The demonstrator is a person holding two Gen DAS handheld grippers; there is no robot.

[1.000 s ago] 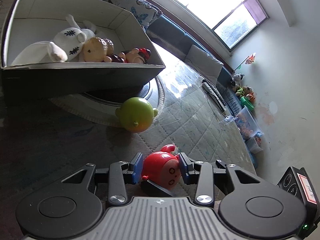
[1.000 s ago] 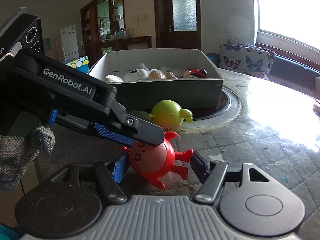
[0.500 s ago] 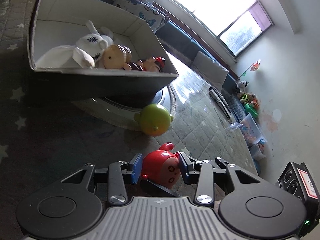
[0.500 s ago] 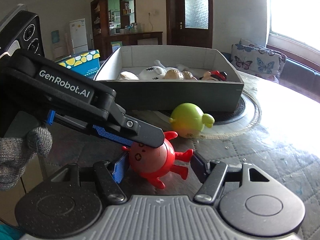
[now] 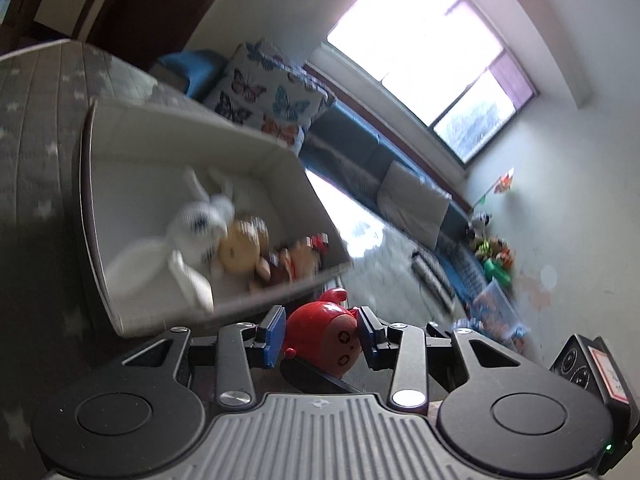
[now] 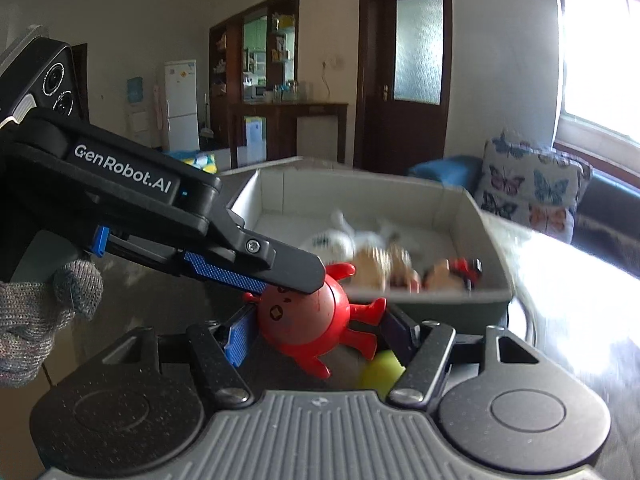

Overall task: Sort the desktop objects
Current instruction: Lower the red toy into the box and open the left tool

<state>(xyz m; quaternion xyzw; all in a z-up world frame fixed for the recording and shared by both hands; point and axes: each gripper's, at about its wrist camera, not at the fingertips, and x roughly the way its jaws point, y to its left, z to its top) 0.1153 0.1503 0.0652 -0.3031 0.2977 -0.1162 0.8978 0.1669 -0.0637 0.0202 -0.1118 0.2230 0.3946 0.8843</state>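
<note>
The red toy (image 5: 324, 336) is sitting clamped between both grippers at once, lifted clear of the surface (image 6: 568, 280) just in front of the near wall of the white box (image 5: 192, 140). The left gripper (image 5: 322, 334) is grasping it across its round body, blue pads pressing on either side. In the right wrist view the right gripper (image 6: 316, 334) is also closing on the toy: its left blue pad is lying against the round body, while the dark right finger is sitting by the limbs, and whether that one is actually touching is hard to tell.

The toy is lying on its side there, its face turning left toward the left gripper's finger (image 6: 280, 264), which is resting across its top. Its thin limbs are pointing right and downward, so its long axis is running roughly left to right and tilting down. In the left wrist view the printed face is looking toward the camera and a curled arm is sticking up past the box wall.

The plush toys (image 5: 208, 236) in the box are blurring badly. A yellow-green toy (image 6: 380, 372) is peeking out below the right gripper's fingers, mostly hidden. A gloved hand (image 6: 36, 320) is showing at the left edge, cut off.
</note>
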